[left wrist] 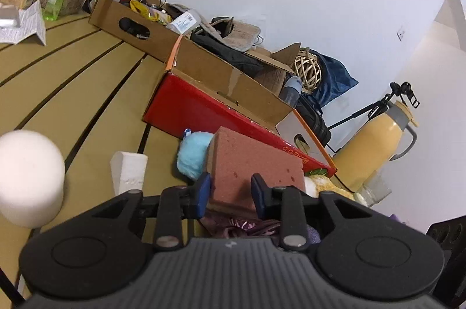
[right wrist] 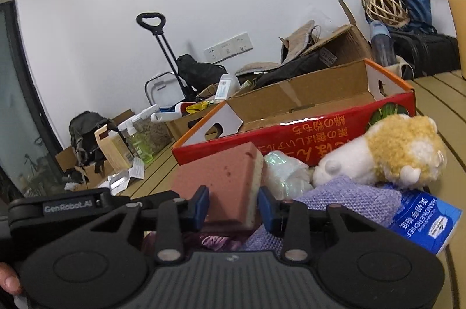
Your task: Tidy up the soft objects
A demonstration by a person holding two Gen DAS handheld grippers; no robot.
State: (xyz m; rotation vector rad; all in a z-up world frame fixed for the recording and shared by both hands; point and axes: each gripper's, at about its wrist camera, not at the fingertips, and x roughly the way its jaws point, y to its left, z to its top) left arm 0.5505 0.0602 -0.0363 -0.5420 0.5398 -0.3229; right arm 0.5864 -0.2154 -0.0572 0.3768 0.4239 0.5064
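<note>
Both claws sit nearest, each with its blue pads flanking the same pink sponge: the left claw on 1 end, the right claw on the other. From either view I cannot tell whether the pads truly press the foam or only stand beside it.

That sponge rests on top of the soft pile at the near edge of the desk, just in front of the red box. If 2 claws pull apart, the foam could tear or slip free of 1 side. A lift may also drag the purple knit cloth beneath, or nudge the plush toy off the desk.

Count: 1 sponge, 1 plush toy, 1 blue fluffy ball, 1 purple cloth, 1 tissue pack, 2 white foam cylinders.
</note>
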